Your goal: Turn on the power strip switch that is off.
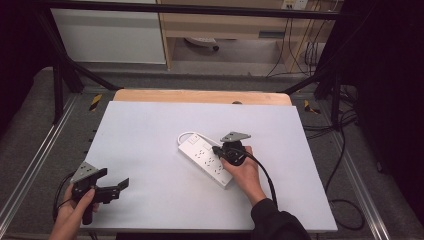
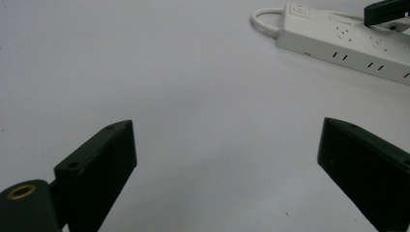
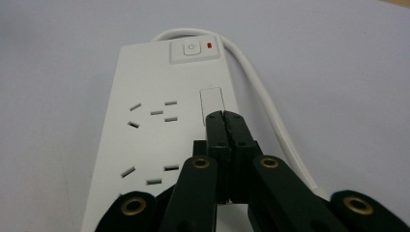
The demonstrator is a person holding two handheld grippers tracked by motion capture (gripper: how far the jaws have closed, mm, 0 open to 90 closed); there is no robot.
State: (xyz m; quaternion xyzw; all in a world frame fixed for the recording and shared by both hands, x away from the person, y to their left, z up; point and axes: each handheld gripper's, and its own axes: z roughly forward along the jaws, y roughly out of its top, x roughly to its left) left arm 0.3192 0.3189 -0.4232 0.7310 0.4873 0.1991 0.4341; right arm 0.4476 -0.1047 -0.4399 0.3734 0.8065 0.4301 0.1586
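A white power strip [image 1: 207, 160] is lying diagonally near the middle of the white table [image 1: 150, 150], its power button [image 3: 192, 49] and small red indicator [image 3: 209, 46] at the far end, where its white cord [image 1: 186, 135] is looping out. The right gripper [image 3: 226, 116] is hovering low over the strip's top face with its jaws pressed together and nothing between them; the closed tips are pointing along the strip toward the button, sitting just short of a small rectangular panel [image 3: 211, 100] beside the outlets. Judging by that, the joined jaws are serving as a single blunt finger, likely lining up to press the switch rather than to grasp anything. The right hand [image 1: 245, 172] is wrapping the gripper's body from behind, forearm coming in from the near edge. The left gripper [image 1: 114, 189] is resting well apart, near the table's near left corner, its jaws spread wide and empty, aimed across bare tabletop toward the strip, apparently waiting. The left hand [image 1: 75, 205] is gripping its handle low.
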